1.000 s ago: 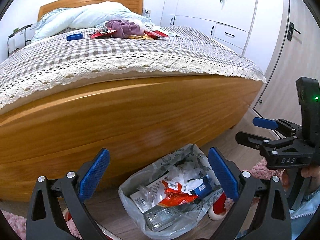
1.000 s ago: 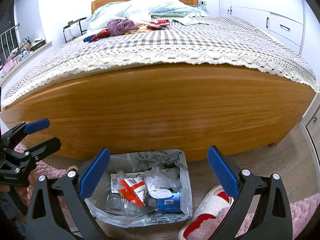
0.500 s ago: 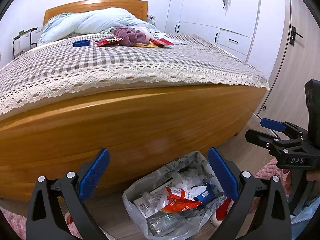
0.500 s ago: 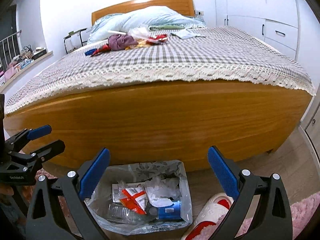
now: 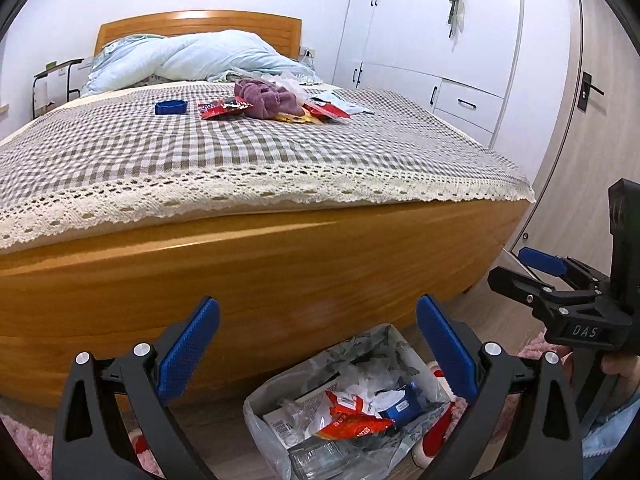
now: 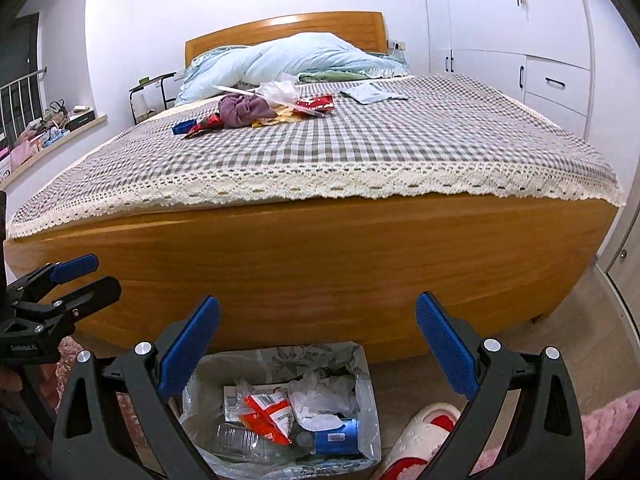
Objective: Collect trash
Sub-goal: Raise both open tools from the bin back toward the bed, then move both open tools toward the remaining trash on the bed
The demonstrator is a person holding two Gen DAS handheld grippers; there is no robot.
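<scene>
Trash: I see red wrappers (image 5: pixel 224 107) and a yellow wrapper (image 5: pixel 298 119) far up the bed (image 5: pixel 240 160), around a purple cloth (image 5: pixel 266 98), with a clear plastic bag (image 6: pixel 280 90) just behind it.
Handling: I judge the wrappers light, thin and slippery; I would pinch a raised edge or crumpled corner, not the flat face. The blue piece (image 5: pixel 171 107) beside them looks stiffer.
Bin: the lined bin (image 6: pixel 366 380) on the floor against the footboard already holds wrappers, tissue and a bottle.
Left tongs (image 5: pixel 318 354): wide open, holding nothing, over the bin.
Right tongs (image 6: pixel 318 354): wide open, holding nothing, over the bin.
Around: slipper (image 6: pixel 420 436) beside the bin, wardrobe (image 5: pixel 440 40) to the right.
</scene>
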